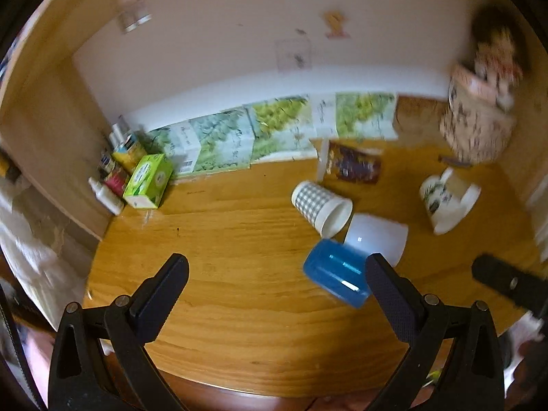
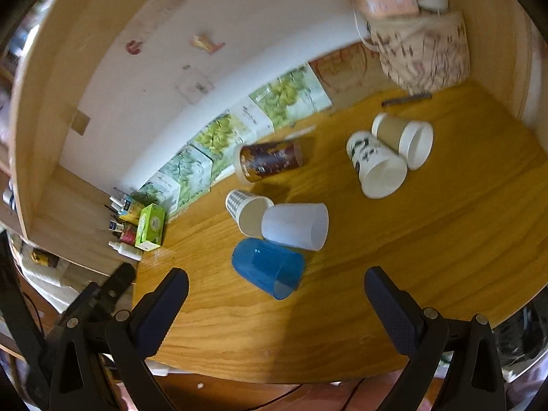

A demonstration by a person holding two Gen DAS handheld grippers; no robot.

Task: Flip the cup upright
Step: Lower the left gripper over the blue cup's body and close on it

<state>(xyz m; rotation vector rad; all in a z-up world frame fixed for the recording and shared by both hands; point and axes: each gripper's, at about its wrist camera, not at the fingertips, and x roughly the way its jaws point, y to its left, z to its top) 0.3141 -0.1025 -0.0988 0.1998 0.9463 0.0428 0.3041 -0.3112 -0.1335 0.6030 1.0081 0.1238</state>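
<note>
Several cups lie on their sides on the wooden table (image 2: 445,257). A blue plastic cup (image 2: 269,269) (image 1: 337,275) lies nearest, next to a frosted white cup (image 2: 296,226) (image 1: 376,236) and a checkered paper cup (image 2: 246,210) (image 1: 320,205). A brown printed cup (image 2: 270,159) (image 1: 354,166) lies behind them. A white leaf-print cup (image 2: 375,164) (image 1: 441,203) and a brown-sleeved paper cup (image 2: 404,135) lie at the right. My left gripper (image 1: 274,286) is open and empty, with the blue cup just inside its right finger. My right gripper (image 2: 274,303) is open and empty, just in front of the blue cup.
A woven basket (image 2: 421,54) (image 1: 476,126) stands at the back right corner. Green-printed cartons (image 2: 239,126) line the back wall. A green box (image 2: 150,227) (image 1: 149,181) and small bottles (image 2: 125,248) sit at the back left. Wooden side panels close in both sides.
</note>
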